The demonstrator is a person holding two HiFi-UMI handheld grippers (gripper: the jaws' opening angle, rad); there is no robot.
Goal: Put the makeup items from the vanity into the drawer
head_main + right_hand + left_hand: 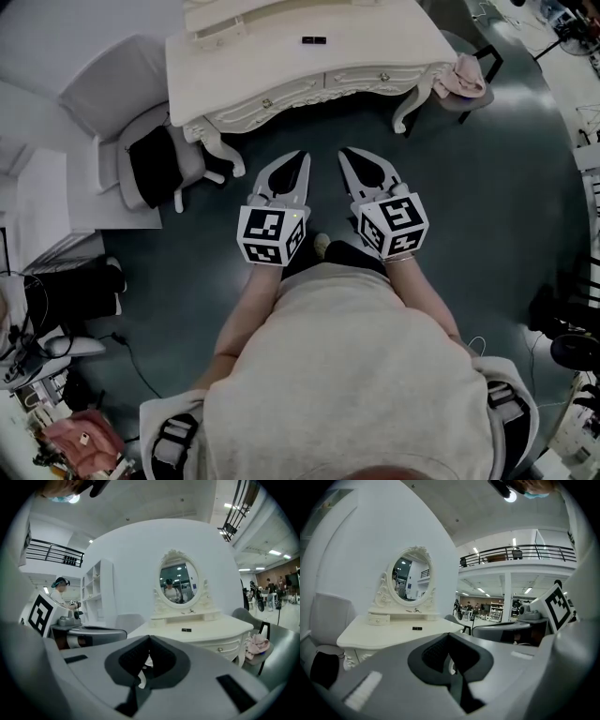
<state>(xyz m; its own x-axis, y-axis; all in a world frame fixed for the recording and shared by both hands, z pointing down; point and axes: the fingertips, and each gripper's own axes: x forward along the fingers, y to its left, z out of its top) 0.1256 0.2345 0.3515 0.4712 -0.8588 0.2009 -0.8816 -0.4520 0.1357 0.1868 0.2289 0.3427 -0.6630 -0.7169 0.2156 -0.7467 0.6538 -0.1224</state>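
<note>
Flanking the vanity (375,47): grey chair (94,89) left, pink cloth (461,77) right

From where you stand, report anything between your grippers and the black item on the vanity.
Nothing visible: only bare floor separates the left gripper and right gripper from the vanity, where the black item lies exposed. Its front drawers look closed.

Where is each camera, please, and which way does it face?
Head view: on the head, steeply down at floor and vanity; torso, forearms, left tool, right tool.
Left gripper view: on the left tool, along its shut jaws toward vanity and mirror.
Right gripper view: on the right tool, likewise facing the vanity.
Shared: the black item on the vanity.
</note>
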